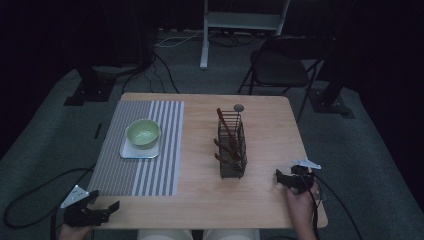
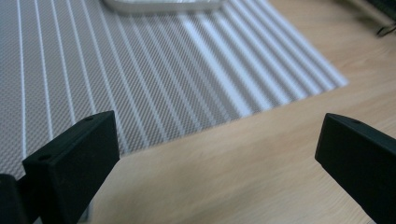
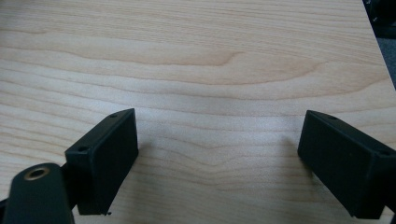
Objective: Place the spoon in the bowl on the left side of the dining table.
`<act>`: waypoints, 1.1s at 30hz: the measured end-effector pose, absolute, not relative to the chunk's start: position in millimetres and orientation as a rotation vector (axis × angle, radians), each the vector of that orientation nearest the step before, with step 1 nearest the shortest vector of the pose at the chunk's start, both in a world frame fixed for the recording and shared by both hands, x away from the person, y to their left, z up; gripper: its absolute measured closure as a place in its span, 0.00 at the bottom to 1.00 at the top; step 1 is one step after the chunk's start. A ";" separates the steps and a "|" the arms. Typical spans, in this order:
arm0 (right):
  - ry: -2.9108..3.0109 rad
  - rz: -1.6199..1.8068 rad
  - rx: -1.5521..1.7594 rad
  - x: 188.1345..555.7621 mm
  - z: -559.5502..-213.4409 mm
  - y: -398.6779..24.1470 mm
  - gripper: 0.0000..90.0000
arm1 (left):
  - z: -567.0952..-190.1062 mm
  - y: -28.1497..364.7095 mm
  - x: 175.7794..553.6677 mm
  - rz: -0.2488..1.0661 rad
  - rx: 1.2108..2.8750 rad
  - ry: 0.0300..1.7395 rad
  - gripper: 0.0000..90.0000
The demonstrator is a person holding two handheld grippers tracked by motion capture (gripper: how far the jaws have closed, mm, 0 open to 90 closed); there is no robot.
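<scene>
Both tongs (image 1: 102, 207) (image 1: 284, 178) wide apart, empty.

The left claw (image 1: 107, 209) sits low at the near left, held by a hand at the bottom edge, jaws spread wide with nothing between them. The right claw (image 1: 283, 179) rests at the near right, gripped by the right hand (image 1: 300, 200), jaws also spread wide and empty.

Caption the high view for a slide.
Open left gripper and right gripper rest near a wire utensil rack and green bowl.
</scene>
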State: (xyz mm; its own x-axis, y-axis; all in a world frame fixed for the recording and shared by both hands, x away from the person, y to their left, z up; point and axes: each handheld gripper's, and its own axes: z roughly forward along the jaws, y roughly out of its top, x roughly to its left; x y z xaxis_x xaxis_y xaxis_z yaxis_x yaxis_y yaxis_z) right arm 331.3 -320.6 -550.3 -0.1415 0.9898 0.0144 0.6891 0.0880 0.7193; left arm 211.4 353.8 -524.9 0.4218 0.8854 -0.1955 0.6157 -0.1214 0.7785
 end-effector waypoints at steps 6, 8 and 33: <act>1.883 0.814 1.652 331.4 -550.3 -320.7 0.13 | -534.1 364.7 212.1 0.457 1.877 1.323 0.00; 1.874 0.811 1.659 331.5 -550.3 -321.2 0.13 | -534.3 366.0 212.2 0.469 1.877 1.330 0.00; 1.872 0.809 1.660 331.3 -550.3 -321.5 0.13 | -538.8 345.4 226.6 0.347 1.943 1.228 0.00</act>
